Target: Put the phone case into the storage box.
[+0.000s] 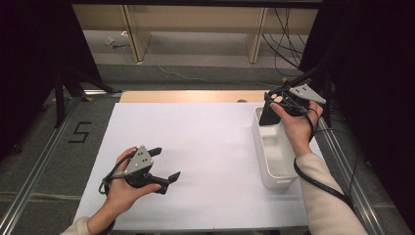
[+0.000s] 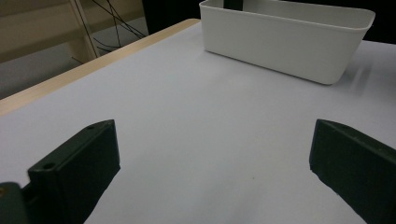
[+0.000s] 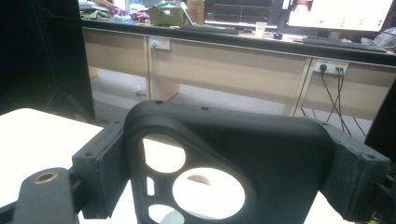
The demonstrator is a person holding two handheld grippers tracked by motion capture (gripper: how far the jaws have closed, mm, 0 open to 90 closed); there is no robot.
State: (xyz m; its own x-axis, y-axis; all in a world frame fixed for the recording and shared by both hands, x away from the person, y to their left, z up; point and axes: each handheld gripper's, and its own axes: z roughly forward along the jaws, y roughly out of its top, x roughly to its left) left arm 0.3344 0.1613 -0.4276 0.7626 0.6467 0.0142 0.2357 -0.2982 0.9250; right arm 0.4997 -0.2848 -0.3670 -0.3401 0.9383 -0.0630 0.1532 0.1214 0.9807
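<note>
While a flat black plastic part with round cut-outs (image 3: pixel 224 158) is pinched between the jaws of the right tool (image 1: pixel 270 108), it is held upright directly above the far end of the long white plastic bin (image 1: pixel 274 169), whose long axis runs away from the person along the right edge of the white desk (image 1: pixel 195 147). A drop straight down into the bin is judged to be the move ahead. The left tool (image 1: pixel 165 165) is held spread and empty, well apart to the left.
</note>
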